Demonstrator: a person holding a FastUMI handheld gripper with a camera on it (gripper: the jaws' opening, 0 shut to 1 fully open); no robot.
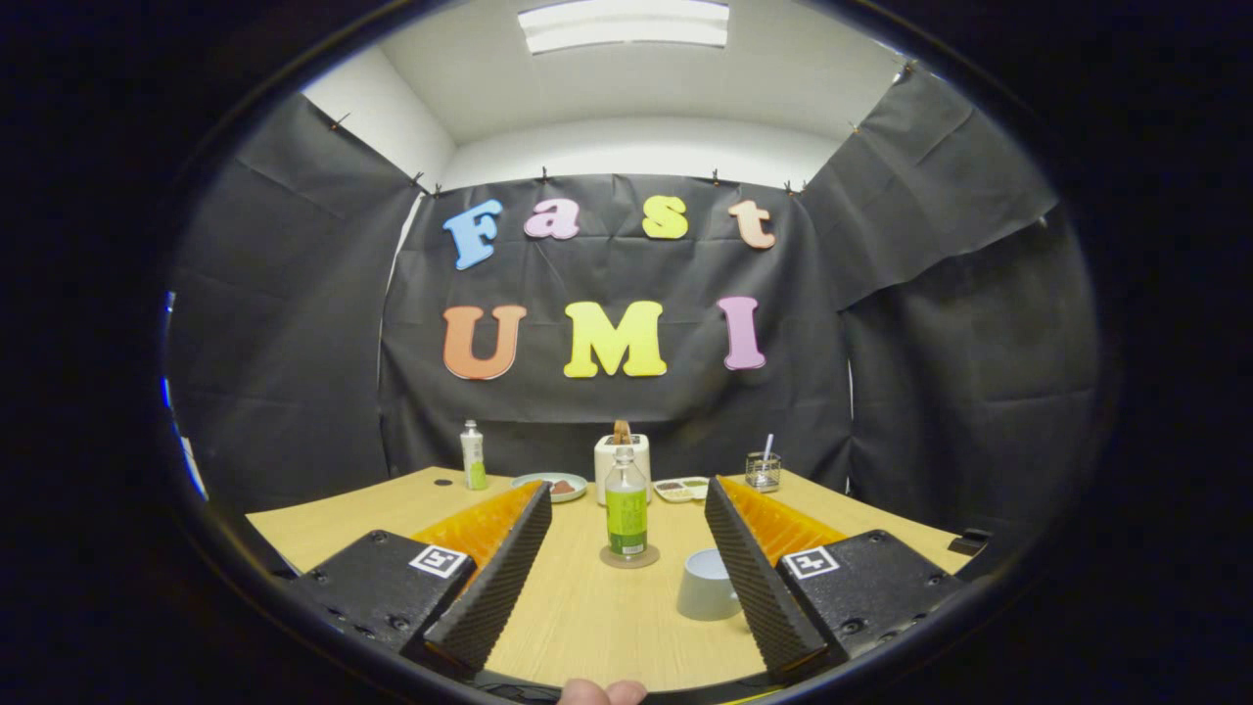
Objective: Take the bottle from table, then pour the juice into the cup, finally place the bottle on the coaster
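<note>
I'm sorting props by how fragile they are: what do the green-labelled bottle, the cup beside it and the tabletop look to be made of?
Bottle: likely clear plastic, glossy, since its upper part is see-through; glass is possible. Cup: opaque, matte pale grey, probably plastic or ceramic. Table: pale wood-look laminate with fine straight grain, smooth. The gripper hangs open, its jaws apart either side of both.

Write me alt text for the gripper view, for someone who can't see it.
The gripper is open above a wooden table, with a green-labelled bottle standing on a round coaster ahead between its fingers. A pale cup sits beside one finger; a toaster, a plate and another bottle stand beyond.
</note>
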